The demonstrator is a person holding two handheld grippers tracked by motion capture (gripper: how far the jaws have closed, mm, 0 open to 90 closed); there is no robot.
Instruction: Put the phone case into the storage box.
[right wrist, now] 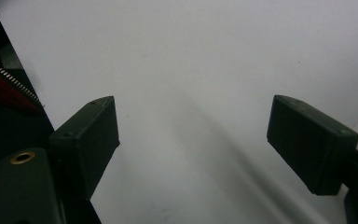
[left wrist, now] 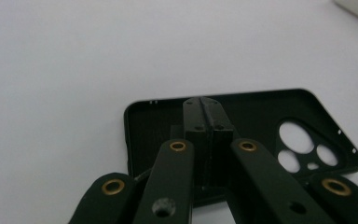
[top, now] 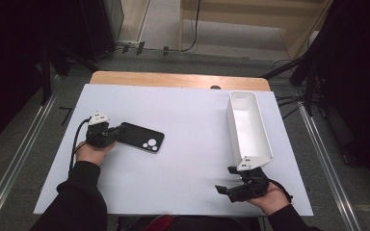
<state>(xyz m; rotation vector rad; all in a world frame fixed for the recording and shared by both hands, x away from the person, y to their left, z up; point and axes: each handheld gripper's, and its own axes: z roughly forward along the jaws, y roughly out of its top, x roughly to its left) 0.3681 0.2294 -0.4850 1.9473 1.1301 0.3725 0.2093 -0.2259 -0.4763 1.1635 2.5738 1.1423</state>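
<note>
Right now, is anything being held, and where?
The left gripper pinches the black phone case by the rim of its short end, away from the camera holes. The right gripper is open and holds nothing.

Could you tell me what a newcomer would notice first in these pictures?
Probably the black phone case on the left of the white table, with the left gripper shut on its near end. Next, the long white bin at the right side, and the right gripper with jaws wide open just in front of it, holding nothing.
</note>
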